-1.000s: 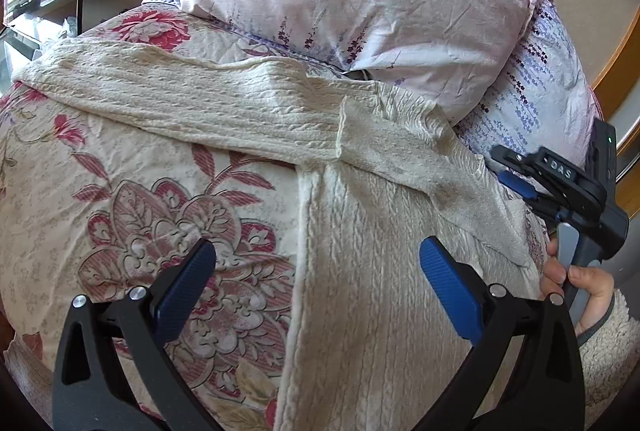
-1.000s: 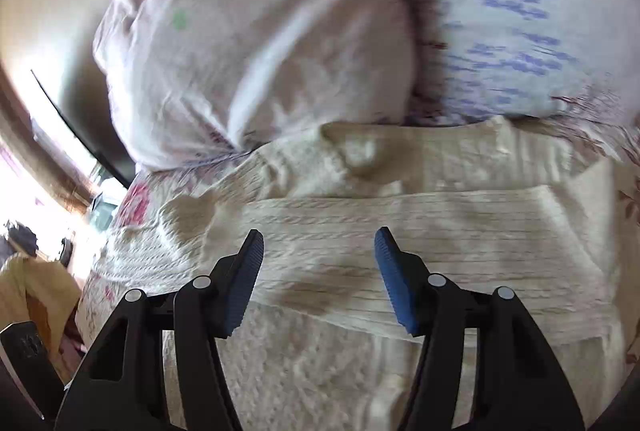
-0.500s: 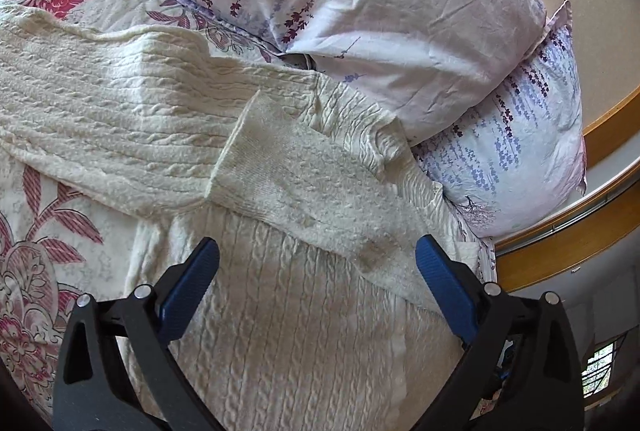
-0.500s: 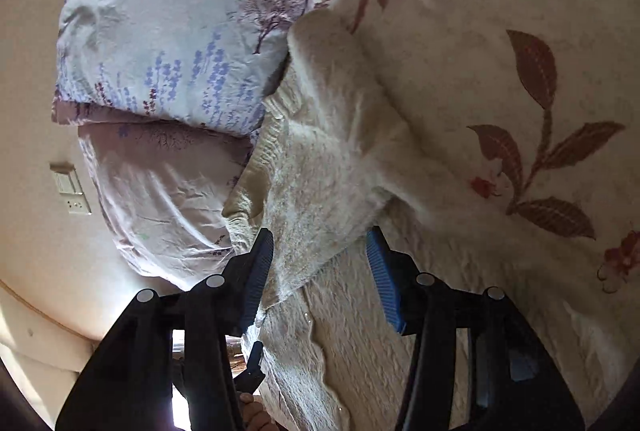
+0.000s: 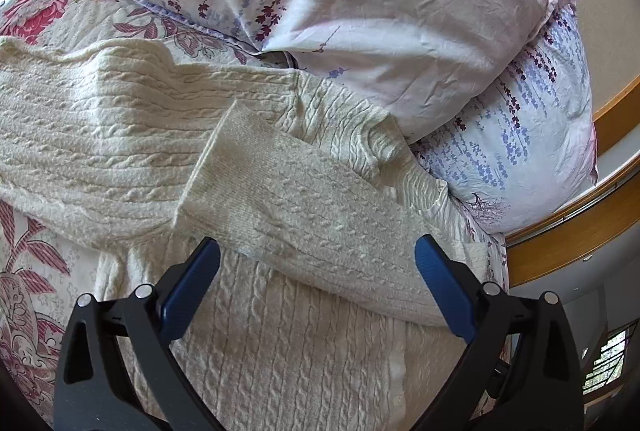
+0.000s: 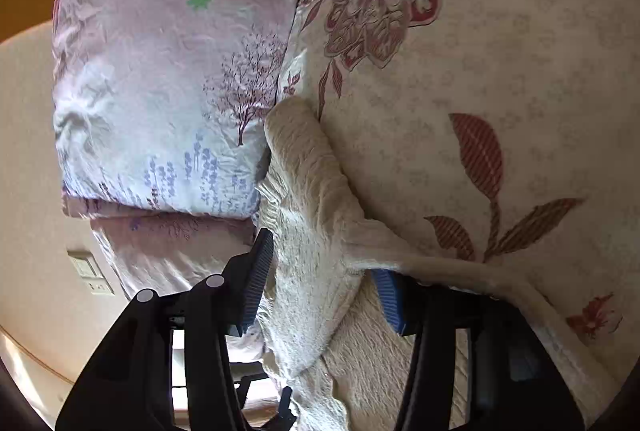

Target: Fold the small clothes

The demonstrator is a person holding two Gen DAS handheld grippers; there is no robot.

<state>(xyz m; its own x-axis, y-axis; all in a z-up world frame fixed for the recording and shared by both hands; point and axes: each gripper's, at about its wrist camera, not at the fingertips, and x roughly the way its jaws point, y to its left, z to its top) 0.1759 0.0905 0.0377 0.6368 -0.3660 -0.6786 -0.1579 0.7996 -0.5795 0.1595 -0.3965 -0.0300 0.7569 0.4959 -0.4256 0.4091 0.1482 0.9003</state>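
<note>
A cream cable-knit sweater [image 5: 280, 331] lies on the floral bedspread [image 5: 36, 263]. One sleeve [image 5: 304, 215] is folded across its body; the other sleeve [image 5: 88, 135] stretches out to the left. My left gripper [image 5: 316, 287] is open and empty, hovering just above the folded sleeve. In the right wrist view, my right gripper [image 6: 324, 283] is open with a raised fold of the sweater [image 6: 308, 231] between its blue pads [image 6: 256, 279]; the pads stand apart and do not pinch it.
Two stacked floral pillows [image 5: 360, 11] lie against the top of the sweater; they show in the right wrist view too [image 6: 168, 79]. A wooden bed frame [image 5: 572, 239] runs along the right. A wall switch [image 6: 90, 275] is on the beige wall.
The left gripper moved forward and right, toward the folded sleeve. The right gripper swung around from facing the pillows and came down at the sweater's edge, its jaws now around a fold.
</note>
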